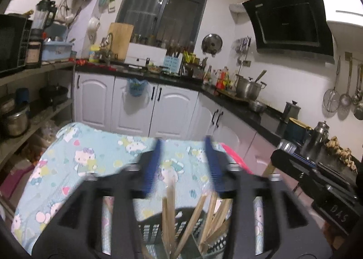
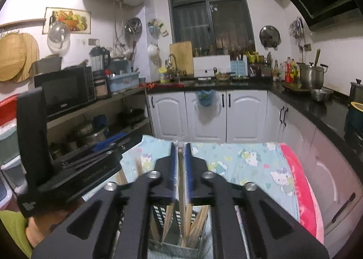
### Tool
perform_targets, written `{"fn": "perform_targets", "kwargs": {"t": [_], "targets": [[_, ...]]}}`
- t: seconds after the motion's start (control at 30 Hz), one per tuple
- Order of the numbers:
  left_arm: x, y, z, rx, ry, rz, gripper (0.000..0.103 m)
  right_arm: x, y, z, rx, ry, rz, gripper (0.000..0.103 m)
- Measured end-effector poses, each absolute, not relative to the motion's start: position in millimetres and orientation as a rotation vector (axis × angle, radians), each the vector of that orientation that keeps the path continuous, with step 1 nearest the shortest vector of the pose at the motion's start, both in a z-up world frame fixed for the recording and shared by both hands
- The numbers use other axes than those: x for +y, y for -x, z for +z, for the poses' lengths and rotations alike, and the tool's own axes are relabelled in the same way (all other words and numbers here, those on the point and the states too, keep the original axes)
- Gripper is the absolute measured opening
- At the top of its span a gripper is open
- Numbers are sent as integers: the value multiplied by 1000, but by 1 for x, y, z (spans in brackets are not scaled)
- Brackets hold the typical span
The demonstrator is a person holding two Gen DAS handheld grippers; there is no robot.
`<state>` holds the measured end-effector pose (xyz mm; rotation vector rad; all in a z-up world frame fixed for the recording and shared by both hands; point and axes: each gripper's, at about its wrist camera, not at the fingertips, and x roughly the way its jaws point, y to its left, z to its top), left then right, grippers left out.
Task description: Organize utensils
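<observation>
Most chopsticks [image 1: 170, 220] already stand in the holder [image 2: 172, 245] under both claws; left claw [image 1: 185, 166] gapes empty, right claw [image 2: 180, 166] pinches one wrapped stick [image 2: 180, 182], undelivered.

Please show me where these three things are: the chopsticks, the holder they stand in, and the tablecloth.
chopsticks [image 1: 169, 211]: left wrist view, on a wooden shaft.
holder [image 1: 149, 231]: left wrist view, on its slotted black wall.
tablecloth [image 2: 249, 161]: right wrist view, on a bare printed part.

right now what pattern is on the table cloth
Light blue tablecloth with cartoon cats, clearest in the left wrist view.
</observation>
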<state>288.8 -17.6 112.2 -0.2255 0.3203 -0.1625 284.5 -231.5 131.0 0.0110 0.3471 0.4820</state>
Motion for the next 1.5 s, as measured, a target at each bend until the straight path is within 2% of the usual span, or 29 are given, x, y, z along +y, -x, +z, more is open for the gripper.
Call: {"fn": "perform_targets", "kwargs": {"t": [0.03,0.1,0.17,0.3,0.37,0.4,0.97,1.3,1.5], "targets": [[-15,-288,111,333,225,-155,44,-234,-284,128,352,-25,479,43],[-9,-284,109,364,232,-147,49,-239,-281,127,351,-53,484,44],[-2,-278,109,384,232,-138,64,-243,-280,127,354,-60,472,44],[12,-262,108,399,250,-119,77,-253,-272,130,351,-73,462,47],[20,-254,109,416,264,-111,90,-258,-266,132,344,-74,462,49],[21,-251,109,419,267,-109,92,-260,-263,134,341,-73,461,50],[38,-174,138,403,265,-89,92,-278,-187,159,256,-32,490,69],[34,-139,126,416,241,-84,92,-274,-144,156,221,25,489,88],[35,-117,109,459,248,-76,92,-275,-122,135,274,18,489,95]]}}
